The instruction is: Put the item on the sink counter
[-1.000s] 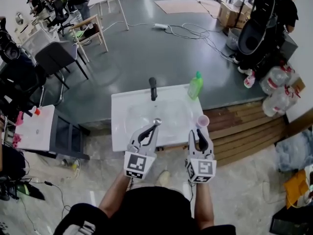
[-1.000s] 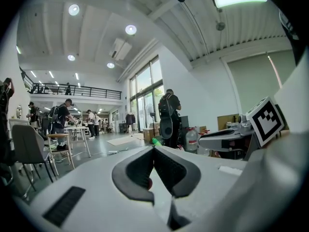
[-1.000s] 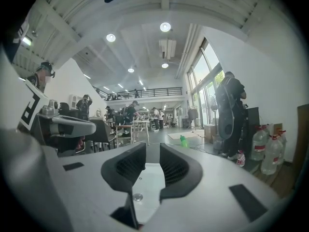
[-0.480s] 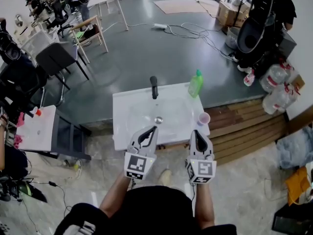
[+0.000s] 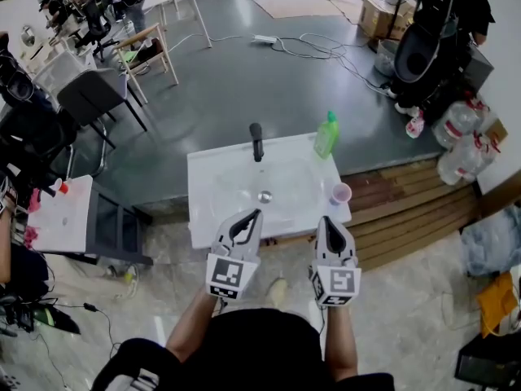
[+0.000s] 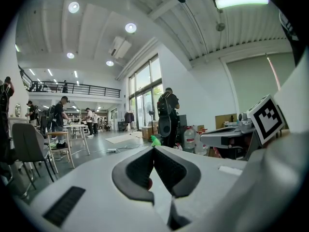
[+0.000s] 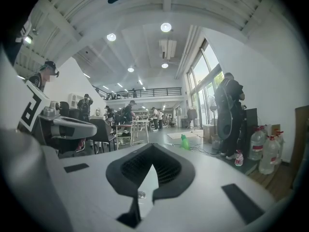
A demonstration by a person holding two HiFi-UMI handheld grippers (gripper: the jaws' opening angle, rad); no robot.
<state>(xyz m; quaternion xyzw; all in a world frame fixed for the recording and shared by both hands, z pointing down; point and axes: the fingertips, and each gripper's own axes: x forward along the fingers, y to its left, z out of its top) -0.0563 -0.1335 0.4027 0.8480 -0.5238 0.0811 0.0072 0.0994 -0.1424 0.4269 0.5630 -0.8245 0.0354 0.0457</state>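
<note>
A small pink cup (image 5: 341, 193) stands upright on the right front corner of the white sink counter (image 5: 203, 218), free of both grippers. My right gripper (image 5: 326, 219) (image 7: 152, 146) hovers just short of the counter's front edge, below the cup. Its jaws have just been closing and are now shut with nothing between them. To its left my left gripper (image 5: 257, 213) (image 6: 153, 149) is also shut and empty, its tips at the front rim of the basin. A black faucet (image 5: 256, 141) and a green bottle (image 5: 326, 134) (image 7: 183, 141) stand at the counter's far side.
The counter stands against a wooden platform (image 5: 407, 210) on the right. Large water jugs (image 5: 460, 149) and a person with a backpack (image 5: 440, 31) are at the far right. A low white table (image 5: 61, 210), chairs (image 5: 98, 96) and floor cables (image 5: 326, 55) lie around.
My right gripper has drawn back from the pink cup toward me and closed. The left gripper has pulled back from over the drain. The cup stays on the counter.
</note>
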